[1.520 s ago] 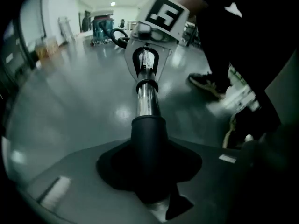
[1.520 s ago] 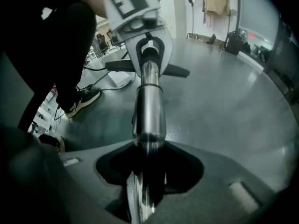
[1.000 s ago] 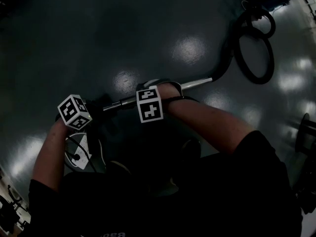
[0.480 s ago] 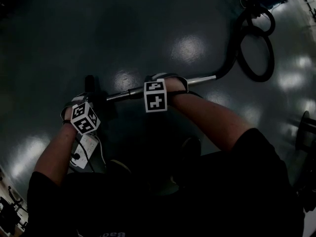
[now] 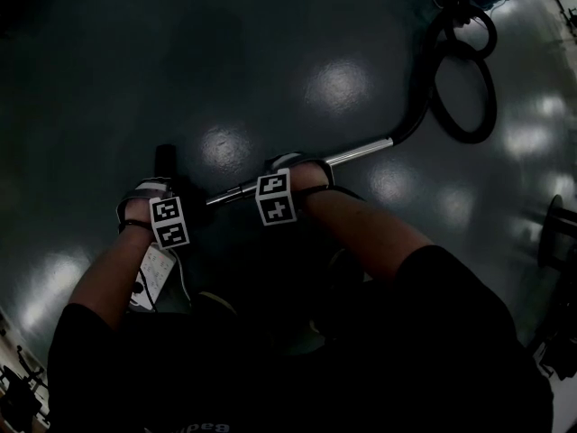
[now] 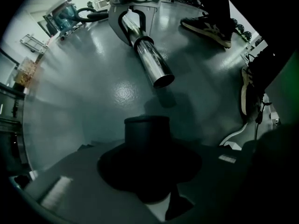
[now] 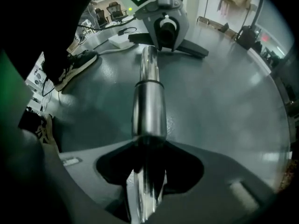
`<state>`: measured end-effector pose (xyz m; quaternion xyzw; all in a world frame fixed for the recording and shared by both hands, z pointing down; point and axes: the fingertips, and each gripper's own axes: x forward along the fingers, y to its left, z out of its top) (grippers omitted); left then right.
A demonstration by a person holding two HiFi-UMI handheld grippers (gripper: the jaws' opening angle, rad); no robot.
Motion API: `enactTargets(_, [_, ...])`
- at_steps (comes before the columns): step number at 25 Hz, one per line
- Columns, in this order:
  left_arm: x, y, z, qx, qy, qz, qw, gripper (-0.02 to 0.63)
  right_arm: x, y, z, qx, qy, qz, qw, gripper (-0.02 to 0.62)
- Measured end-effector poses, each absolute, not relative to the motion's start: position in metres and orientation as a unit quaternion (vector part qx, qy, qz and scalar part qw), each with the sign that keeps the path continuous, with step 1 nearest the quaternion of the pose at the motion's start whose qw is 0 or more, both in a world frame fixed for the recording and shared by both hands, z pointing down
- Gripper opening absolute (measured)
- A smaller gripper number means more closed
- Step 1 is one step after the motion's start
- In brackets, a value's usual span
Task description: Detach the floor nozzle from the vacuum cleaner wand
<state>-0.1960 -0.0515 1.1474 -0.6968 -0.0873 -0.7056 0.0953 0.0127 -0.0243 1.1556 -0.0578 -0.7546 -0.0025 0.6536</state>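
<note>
In the left gripper view the black neck of the floor nozzle [image 6: 146, 135] stands between the jaws of my left gripper [image 6: 147, 174], which is shut on it. The chrome wand [image 6: 150, 62] ends in an open mouth a short gap beyond that neck, apart from it. My right gripper [image 7: 147, 181] is shut round the wand [image 7: 149, 101] further up. In the head view both grippers point down at the floor, the left gripper [image 5: 158, 207] just left of the right gripper [image 5: 284, 180], with the wand [image 5: 361, 152] running off to the right. The nozzle's foot is dark and mostly hidden.
The black hose [image 5: 460, 79] loops on the floor at the upper right. A white power strip with a cable [image 5: 153, 273] lies by my left arm. Shoes [image 6: 208, 24] stand close to the wand. The glossy grey floor [image 5: 270, 61] stretches ahead.
Both hands have sunk toward the floor. The left gripper has rolled and drawn down and left, so the wand's end now stands apart from it. The right gripper kept its hold on the wand.
</note>
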Motion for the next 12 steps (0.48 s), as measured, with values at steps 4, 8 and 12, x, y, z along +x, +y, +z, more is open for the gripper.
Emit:
enactTargets(4, [-0.188, -0.048, 1.154, -0.698, -0.088, -0.705, 0.084, 0.143, 0.014, -0.022, 1.162, -0.054, -0.757, -0.006, 0.652, 0.153])
enactTargets(8, [-0.176, -0.044, 1.156, -0.711, -0.080, -0.696, 0.064, 0.152, 0.017, -0.021, 1.162, -0.054, -0.762, -0.003, 0.645, 0.160])
enactTargets(12, [-0.170, -0.041, 1.155, -0.718, -0.081, -0.690, 0.038, 0.186, 0.018, -0.020, 1.160, -0.059, -0.771, 0.003, 0.634, 0.167])
